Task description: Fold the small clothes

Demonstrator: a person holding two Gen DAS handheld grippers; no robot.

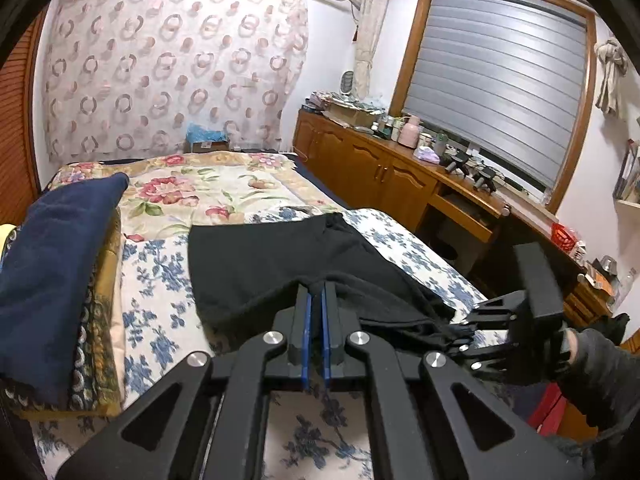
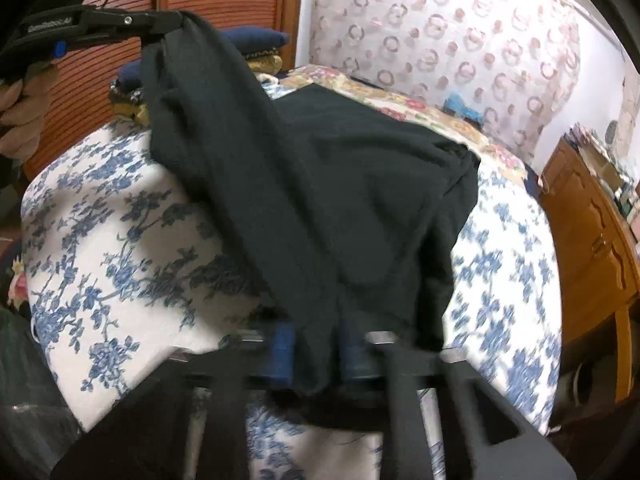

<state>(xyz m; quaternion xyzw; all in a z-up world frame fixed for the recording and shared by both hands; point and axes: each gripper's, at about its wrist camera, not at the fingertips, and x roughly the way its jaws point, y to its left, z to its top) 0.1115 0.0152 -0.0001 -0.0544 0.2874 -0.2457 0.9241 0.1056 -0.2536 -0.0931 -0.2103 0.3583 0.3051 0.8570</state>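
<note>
A black garment [image 1: 272, 264] lies partly on the blue-flowered bed sheet [image 1: 160, 288], its near edge lifted. My left gripper [image 1: 317, 292] is shut on that near edge. My right gripper [image 1: 460, 336] shows at the right of the left wrist view, gripping another part of the same edge. In the right wrist view the black garment [image 2: 320, 200] hangs between both grippers: my right gripper [image 2: 316, 344] is shut on its lower edge, and the left gripper [image 2: 172, 26] holds a corner up at the top left.
A dark blue folded cloth [image 1: 56, 272] rests on a stack of bedding at the left. A floral quilt [image 1: 208, 188] covers the far bed. A wooden cabinet [image 1: 380, 176] with clutter runs along the right under the window.
</note>
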